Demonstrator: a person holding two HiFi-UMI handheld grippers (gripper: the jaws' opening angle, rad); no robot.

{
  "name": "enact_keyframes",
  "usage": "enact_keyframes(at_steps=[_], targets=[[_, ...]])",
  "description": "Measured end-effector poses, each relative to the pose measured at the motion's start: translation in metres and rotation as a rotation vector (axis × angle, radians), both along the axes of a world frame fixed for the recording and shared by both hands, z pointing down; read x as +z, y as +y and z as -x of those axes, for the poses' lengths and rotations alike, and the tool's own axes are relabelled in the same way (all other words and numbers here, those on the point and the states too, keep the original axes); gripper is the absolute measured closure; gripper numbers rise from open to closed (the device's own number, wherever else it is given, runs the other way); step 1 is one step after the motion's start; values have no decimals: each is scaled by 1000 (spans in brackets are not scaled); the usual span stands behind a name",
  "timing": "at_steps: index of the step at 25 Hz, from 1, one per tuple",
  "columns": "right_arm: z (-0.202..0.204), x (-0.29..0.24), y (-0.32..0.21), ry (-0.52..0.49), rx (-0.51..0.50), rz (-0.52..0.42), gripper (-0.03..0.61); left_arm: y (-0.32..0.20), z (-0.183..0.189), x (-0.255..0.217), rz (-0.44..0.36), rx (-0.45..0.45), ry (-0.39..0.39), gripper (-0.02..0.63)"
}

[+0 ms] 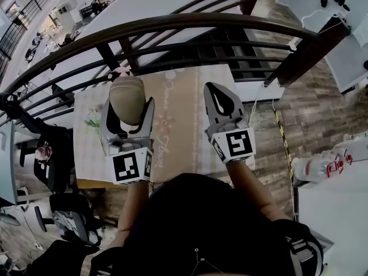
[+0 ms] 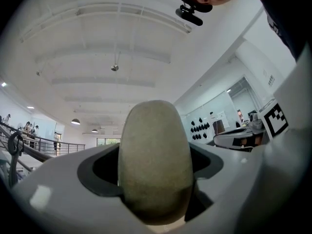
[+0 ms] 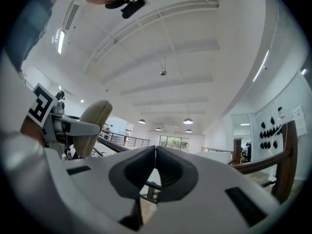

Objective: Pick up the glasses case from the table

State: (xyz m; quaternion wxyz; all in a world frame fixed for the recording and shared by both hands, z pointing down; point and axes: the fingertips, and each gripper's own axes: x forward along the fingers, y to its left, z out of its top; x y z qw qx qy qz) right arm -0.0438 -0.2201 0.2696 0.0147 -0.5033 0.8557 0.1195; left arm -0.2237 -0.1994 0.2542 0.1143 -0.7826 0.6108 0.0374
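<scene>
A beige oval glasses case (image 1: 127,99) is lifted off the table, and my left gripper (image 1: 128,109) is shut on it. In the left gripper view the glasses case (image 2: 155,162) stands on end between the jaws and fills the middle. My right gripper (image 1: 219,101) is held up beside it, shut with nothing in it, and its jaw tips meet in the right gripper view (image 3: 155,149). That view also shows the glasses case (image 3: 94,122) at the left. Both gripper cameras point up at the ceiling.
Below lies a table (image 1: 187,148) with a beige runner and a small flower vase (image 1: 95,121) at its left. A dark curved railing (image 1: 172,23) crosses ahead. Office chairs (image 1: 63,217) stand at the left, and a white counter with bottles (image 1: 322,167) at the right.
</scene>
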Motion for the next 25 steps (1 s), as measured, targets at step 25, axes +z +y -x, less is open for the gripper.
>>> enact_keyframes(at_steps=[25], targets=[[60,7,40,5,37,-6,568,26,46,21,-15,66,39,209]])
